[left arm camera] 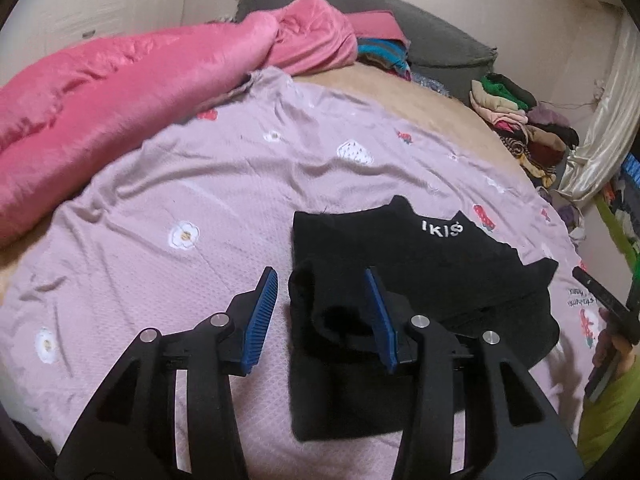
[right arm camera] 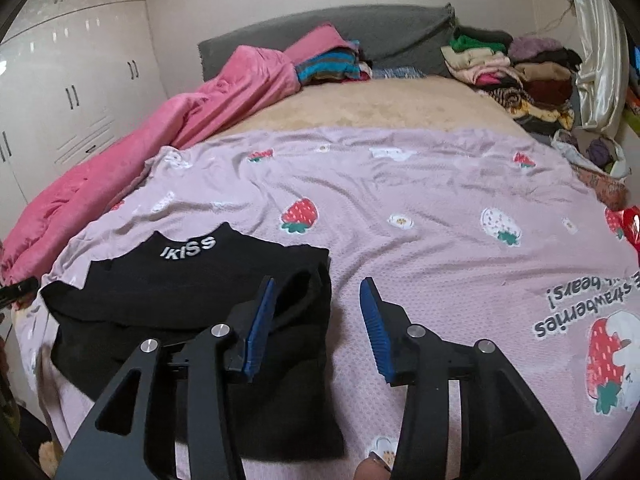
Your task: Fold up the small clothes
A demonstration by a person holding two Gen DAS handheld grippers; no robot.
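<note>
Left claw point(left arm camera: 322, 316) spread wide, blue pads apart, over the left edge of a black knit top with white "IKISS" lettering point(left arm camera: 424, 264); the right pad sits against a raised fold. Right claw point(right arm camera: 320, 326) also spread, its left pad over the top's right edge. Top lies flat on lilac strawberry-print bedspread point(right arm camera: 420, 208). Beyond: rumpled pink quilt point(left arm camera: 100, 92), grey headboard point(right arm camera: 384, 32), stacked folded clothes point(right arm camera: 504, 68).

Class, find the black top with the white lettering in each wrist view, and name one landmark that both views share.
Left wrist: black top lies lower centre to right, beneath the open left gripper.
Right wrist: black top lies lower left, beneath the open right gripper's left finger.
Shared landmark: pink quilt.
</note>
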